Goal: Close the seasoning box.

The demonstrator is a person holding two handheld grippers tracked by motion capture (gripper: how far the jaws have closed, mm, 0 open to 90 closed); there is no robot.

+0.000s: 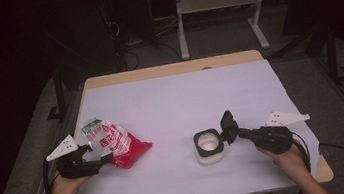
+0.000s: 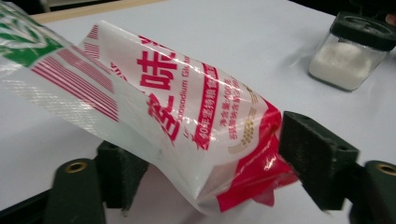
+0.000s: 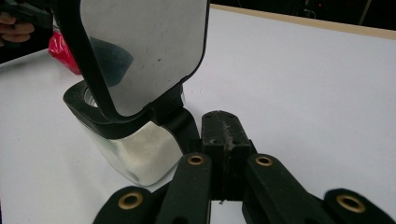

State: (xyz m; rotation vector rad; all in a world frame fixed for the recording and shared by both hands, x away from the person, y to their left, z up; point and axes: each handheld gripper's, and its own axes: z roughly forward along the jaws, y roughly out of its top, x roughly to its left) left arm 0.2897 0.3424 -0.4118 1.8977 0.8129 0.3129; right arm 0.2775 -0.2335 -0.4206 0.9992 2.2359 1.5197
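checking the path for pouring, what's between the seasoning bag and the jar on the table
Nothing: in the high view only bare white table cover lies between the seasoning bag and the jar; the left gripper view shows the same empty stretch.

Red-and-white seasoning bag (image 2: 187, 116) between the parted hand-held gripper (image 2: 210, 163) jaws, jar (image 2: 348, 53) beyond.

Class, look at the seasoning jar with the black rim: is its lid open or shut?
Open. The jar stands upright with its hinged lid flipped up, and the high view shows white powder inside. The right gripper sits shut beside the hinge.
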